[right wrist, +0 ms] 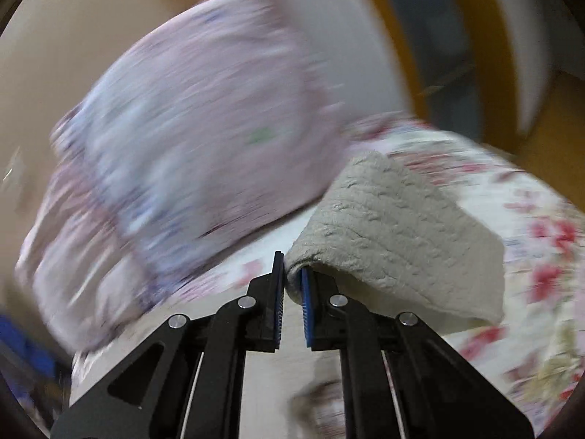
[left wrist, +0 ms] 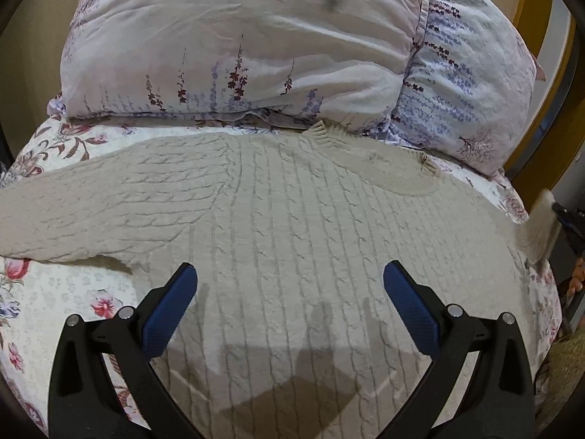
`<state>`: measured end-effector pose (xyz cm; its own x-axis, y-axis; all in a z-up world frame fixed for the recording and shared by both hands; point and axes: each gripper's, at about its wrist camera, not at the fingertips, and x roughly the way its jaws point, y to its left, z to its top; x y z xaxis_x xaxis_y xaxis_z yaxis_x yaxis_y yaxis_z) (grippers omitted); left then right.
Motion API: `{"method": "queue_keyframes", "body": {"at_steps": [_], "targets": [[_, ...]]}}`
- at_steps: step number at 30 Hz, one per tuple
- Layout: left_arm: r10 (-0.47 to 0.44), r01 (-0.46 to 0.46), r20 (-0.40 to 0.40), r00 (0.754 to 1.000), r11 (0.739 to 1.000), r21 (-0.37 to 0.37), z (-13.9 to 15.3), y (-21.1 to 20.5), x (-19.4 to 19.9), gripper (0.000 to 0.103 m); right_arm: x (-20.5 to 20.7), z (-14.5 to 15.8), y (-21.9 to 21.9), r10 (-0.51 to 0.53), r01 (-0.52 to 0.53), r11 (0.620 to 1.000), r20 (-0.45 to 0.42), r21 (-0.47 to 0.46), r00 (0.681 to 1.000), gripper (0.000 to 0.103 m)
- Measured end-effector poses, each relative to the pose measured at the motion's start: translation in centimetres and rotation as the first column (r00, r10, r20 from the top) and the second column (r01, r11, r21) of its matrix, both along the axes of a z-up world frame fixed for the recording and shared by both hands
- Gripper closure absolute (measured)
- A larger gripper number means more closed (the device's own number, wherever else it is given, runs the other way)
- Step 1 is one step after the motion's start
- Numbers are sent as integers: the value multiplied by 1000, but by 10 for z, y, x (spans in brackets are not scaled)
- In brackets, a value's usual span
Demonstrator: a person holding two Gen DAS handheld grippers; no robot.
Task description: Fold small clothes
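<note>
A cream cable-knit sweater [left wrist: 292, 219] lies spread flat on a floral bedspread [left wrist: 55, 314], its neck toward the pillows and one sleeve stretched out to the left. My left gripper [left wrist: 290, 281] is open and empty, hovering just above the sweater's body. My right gripper [right wrist: 292, 274] is shut on a part of the sweater [right wrist: 395, 234], which is lifted off the bed and drapes to the right of the fingers. In the left wrist view that lifted piece [left wrist: 541, 230] and the right gripper show at the far right edge. The right wrist view is blurred by motion.
A large floral pillow [left wrist: 237, 44] and a second one [left wrist: 468, 84] lie at the head of the bed, just beyond the sweater's collar. The bed's right edge drops off near a yellow wooden frame [right wrist: 413, 55].
</note>
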<state>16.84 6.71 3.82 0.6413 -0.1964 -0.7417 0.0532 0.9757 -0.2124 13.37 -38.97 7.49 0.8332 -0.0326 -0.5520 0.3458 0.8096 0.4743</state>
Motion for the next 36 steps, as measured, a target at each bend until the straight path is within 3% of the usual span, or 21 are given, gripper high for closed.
{"method": "queue_keyframes", "body": {"at_steps": [4,6,9,13,15,16,20,23,24,26,28,30,34,36], "targets": [[-4,5,49,999,1000,-16,5,-2,-4,2,30,-20,73,243,-243,970,-47,25,969,94],[-10,12,70,997,1000,-19,10,-4,-6,2,41,-39,100,323,-319,946,-96,51,942,94],[-26,28,77,997,999,-18,14,-6,-5,2,49,-64,125,363,-356,932,-162,73,918,94],[-62,66,97,993,997,-35,17,-9,-5,2,49,-72,120,349,-325,933,-168,155,922,90],[-72,76,105,992,996,-35,19,-12,-4,2,45,-67,109,325,-290,932,-145,216,935,72],[-74,78,104,992,996,-36,19,-13,-3,2,44,-65,101,301,-264,934,-135,239,944,56],[-79,89,84,993,989,-116,16,-11,3,2,34,-64,63,166,-118,940,-126,319,978,54],[-82,97,69,994,961,-259,11,0,4,2,32,-66,42,70,-19,940,-136,341,988,55],[-76,91,61,995,952,-291,9,3,5,2,31,-66,36,36,13,943,-140,334,989,58],[-62,68,29,998,927,-368,4,10,9,2,34,-61,31,-26,70,959,-157,275,987,79],[-62,60,7,998,911,-409,1,14,11,2,39,-54,34,-46,77,978,-157,192,987,90],[-64,55,-5,998,894,-444,-2,17,13,2,45,-36,52,-24,35,996,-117,88,993,93],[-77,62,-11,997,872,-486,-3,19,14,2,59,-3,120,182,-183,981,-17,-71,983,94],[-89,66,-20,996,851,-521,-4,18,16,3,69,-3,171,376,-378,919,-38,-111,926,94]]}}
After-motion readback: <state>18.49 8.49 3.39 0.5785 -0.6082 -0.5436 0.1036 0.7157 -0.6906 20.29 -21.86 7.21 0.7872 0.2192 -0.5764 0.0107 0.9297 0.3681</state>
